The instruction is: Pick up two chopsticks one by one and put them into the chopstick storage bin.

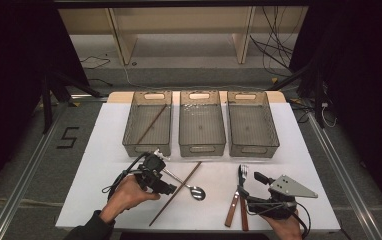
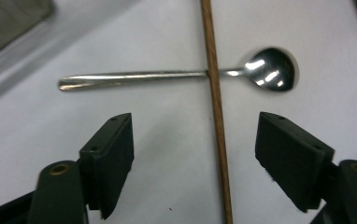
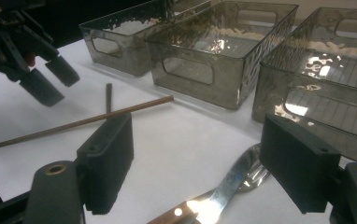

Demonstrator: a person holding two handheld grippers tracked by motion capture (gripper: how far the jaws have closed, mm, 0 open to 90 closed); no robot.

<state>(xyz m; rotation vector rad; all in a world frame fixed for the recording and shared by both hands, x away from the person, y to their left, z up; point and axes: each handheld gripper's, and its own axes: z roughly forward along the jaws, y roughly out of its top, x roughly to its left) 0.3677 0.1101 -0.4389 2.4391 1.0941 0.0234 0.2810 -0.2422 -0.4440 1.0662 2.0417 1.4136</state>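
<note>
Near edge, R side: right gripper [image 1: 257, 178] held by a hand [image 1: 284, 226] at the table's front, jaws spread wide w/ nothing between the pads. In the right gripper view they frame a fork [image 3: 232, 179] lying on the table just below them, not touched. High view shows the fork [image 1: 237, 194] w/ wooden handle, tines pointing away, and a knife [image 1: 243, 212] lying right beside it, handles side by side.

Near edge, L side: left gripper [image 1: 165, 187] in the other hand [image 1: 126, 196], tilted down over the table centre-left. Jaws apart, gripping nothing; no earlier pic to compare. In the left gripper view a chopstick [image 2: 216, 112] runs up btwn the two pads w/o either pad touching it. Just past the jaws a spoon [image 2: 176, 74] lies flat, handle to that view's left, bowl to the right; the chopstick crosses over its neck, touching it. High view: chopstick [image 1: 179, 194] lies diagonal on the white table [image 1: 104, 150], spoon [image 1: 191, 189] crossing it, bowl toward the middle.

Farther back: three clear grey bins in a row, handle cut-outs at the ends. Left bin [image 1: 148, 124] holds a second chopstick [image 1: 151, 124], leaning diagonal inside. Mid bin [image 1: 202, 125] and right bin [image 1: 251, 125] stand just beside it, close but apart.

Behind the table: floor w/ cables and a light wooden shelf [image 1: 179, 30].
</note>
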